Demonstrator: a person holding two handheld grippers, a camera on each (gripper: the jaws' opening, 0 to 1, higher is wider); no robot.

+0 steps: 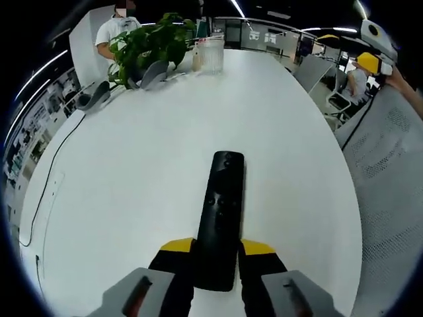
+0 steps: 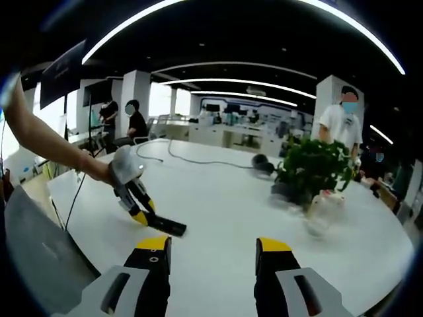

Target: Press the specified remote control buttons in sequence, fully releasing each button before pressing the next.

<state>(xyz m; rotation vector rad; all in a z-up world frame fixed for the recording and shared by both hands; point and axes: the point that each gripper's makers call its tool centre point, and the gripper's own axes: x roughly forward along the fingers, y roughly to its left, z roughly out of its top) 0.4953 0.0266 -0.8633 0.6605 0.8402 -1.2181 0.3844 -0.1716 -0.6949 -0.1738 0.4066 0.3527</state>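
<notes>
A black remote (image 1: 221, 211) lies lengthways on the white table (image 1: 132, 172), its buttons facing up. My left gripper (image 1: 217, 247) is shut on the remote's near end, one yellow-tipped jaw on each side. From the right gripper view the same left gripper (image 2: 147, 214) reaches in from the left on a person's arm (image 2: 46, 142), with the remote (image 2: 166, 226) sticking out of it just over the table. My right gripper (image 2: 214, 246) is held in the air well away from the remote, open, with nothing between its jaws. It also appears as a yellow-tipped tool (image 1: 370, 63) at the upper right edge.
A potted plant (image 1: 149, 43) and a glass jar (image 1: 210, 54) stand at the table's far end. A thin cable (image 1: 49, 172) runs along the left edge. Grey mesh chair backs (image 1: 390, 172) line the right side. People stand in the office behind.
</notes>
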